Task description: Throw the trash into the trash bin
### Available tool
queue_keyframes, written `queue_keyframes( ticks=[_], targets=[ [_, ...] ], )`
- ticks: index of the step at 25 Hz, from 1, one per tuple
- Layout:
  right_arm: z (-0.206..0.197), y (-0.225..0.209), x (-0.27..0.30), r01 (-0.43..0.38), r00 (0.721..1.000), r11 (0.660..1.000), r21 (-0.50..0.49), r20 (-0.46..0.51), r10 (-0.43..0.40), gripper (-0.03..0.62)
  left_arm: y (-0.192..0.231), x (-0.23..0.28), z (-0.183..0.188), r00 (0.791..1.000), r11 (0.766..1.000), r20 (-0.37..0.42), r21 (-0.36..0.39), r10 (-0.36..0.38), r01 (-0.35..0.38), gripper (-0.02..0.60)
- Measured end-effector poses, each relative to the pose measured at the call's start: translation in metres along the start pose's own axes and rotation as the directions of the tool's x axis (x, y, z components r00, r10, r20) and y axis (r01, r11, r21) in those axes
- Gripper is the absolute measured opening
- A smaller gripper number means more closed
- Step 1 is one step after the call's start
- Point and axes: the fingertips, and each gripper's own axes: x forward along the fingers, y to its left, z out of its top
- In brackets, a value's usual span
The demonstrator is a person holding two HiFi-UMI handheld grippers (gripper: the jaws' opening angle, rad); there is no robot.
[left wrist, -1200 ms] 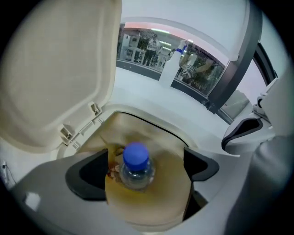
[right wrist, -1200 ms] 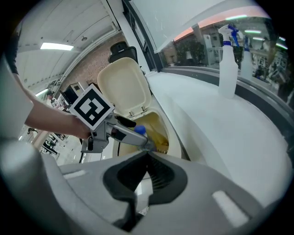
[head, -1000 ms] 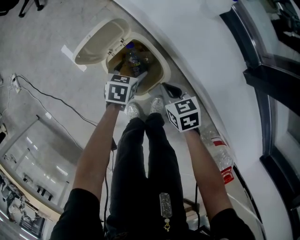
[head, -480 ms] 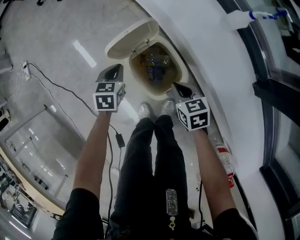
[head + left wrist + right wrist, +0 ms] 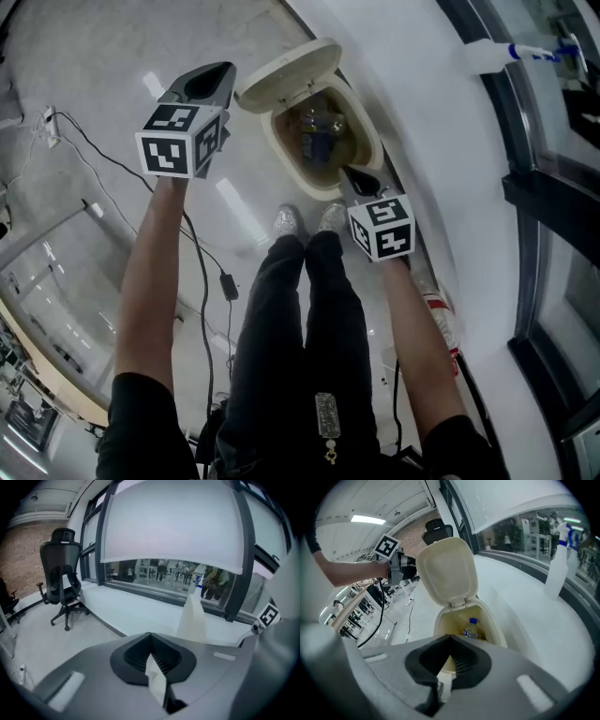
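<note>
The cream trash bin [image 5: 281, 150] stands open on the floor with its lid [image 5: 291, 67] tipped back; a clear bottle with a blue cap [image 5: 471, 627] and other trash lie inside. My left gripper [image 5: 225, 67] hangs high to the left of the lid, jaws shut with nothing between them [image 5: 151, 635]. My right gripper [image 5: 346, 171] points down at the bin's near rim, its jaws closed to a point and empty [image 5: 450, 637]. The right gripper view also catches the left gripper [image 5: 396, 567] beside the lid [image 5: 447, 571].
A white curved counter [image 5: 422, 103] runs along the right, bearing a spray bottle [image 5: 492, 54] by the window and a clear bottle with a red label [image 5: 442, 317] near my right arm. Cables [image 5: 202, 272] trail on the floor at left. An office chair [image 5: 63, 573] stands further off.
The left gripper has lifted from over the bin's mouth and swung up and to the left, clear of the lid. The right gripper has shifted only a little beside the bin.
</note>
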Motion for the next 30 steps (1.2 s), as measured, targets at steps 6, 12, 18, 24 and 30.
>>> queue_keyframes(
  ticks=[6, 12, 18, 24, 30],
  targets=[
    [0.01, -0.005, -0.012, 0.024, 0.999, 1.0, 0.008, 0.032, -0.024, 0.002, -0.051, -0.007, 0.013, 0.979, 0.979, -0.022, 0.025, -0.202, 0.203, 0.005],
    [0.023, -0.014, -0.033, 0.074, 0.994, 0.997, 0.032, 0.077, -0.076, 0.002, -0.116, -0.011, -0.022, 0.927, 0.928, -0.13, 0.076, -0.352, 0.364, 0.005],
    [0.019, -0.039, -0.056, 0.229, 0.97, 0.971, 0.063, 0.074, -0.234, 0.002, -0.157, -0.003, -0.079, 0.885, 0.909, -0.254, 0.045, -0.39, 0.413, 0.005],
    [0.012, -0.044, -0.047, 0.249, 0.965, 0.967, 0.054, 0.073, -0.252, 0.002, -0.177, 0.017, -0.124, 0.867, 0.919, -0.338, 0.018, -0.365, 0.394, 0.005],
    [-0.016, -0.04, -0.022, 0.171, 0.984, 0.982, 0.079, 0.044, -0.175, 0.002, -0.189, 0.034, -0.154, 0.848, 0.923, -0.401, 0.016, -0.346, 0.384, 0.005]
  ],
)
